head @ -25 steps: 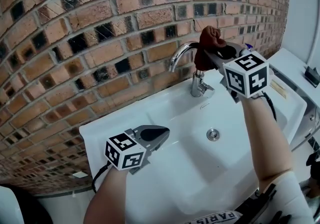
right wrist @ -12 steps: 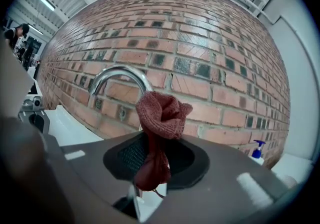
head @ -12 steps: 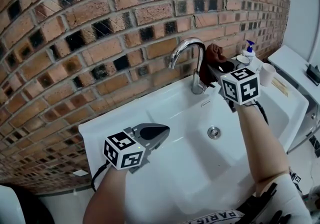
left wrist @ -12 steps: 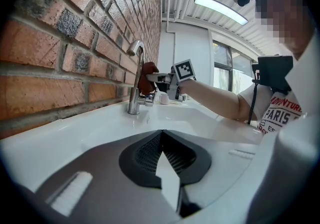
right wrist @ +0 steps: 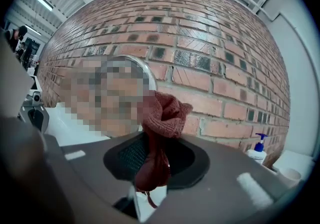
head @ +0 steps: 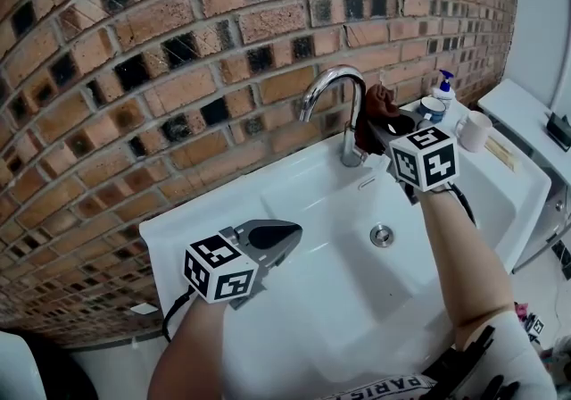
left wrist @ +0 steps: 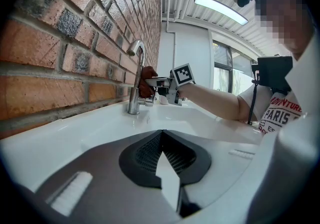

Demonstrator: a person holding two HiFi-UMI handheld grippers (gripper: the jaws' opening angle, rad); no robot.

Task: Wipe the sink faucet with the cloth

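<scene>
Two tools: right tool [head: 378, 128] clamps one cloth [head: 380, 104] beside one faucet [head: 332, 88]; left tool [head: 287, 235] closed, empty, above one sink [head: 312, 300].

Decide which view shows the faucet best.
The head view: the faucet shows whole, spout arch to base. The left gripper view shows it small; in the right gripper view a mosaic patch covers it.

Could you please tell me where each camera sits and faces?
Head view: on the person's head, looking steeply down at sink, faucet, brick wall; left forearm, right forearm, left tongs, right tongs show.
Left gripper view: on the left tongs, low over the sink, looking along shut jaws toward the faucet; right forearm and torso show.
Right gripper view: on the right tongs, facing the brick wall along jaws shut on the cloth; no body part clear.
Shared: all three show the cloth.
</scene>
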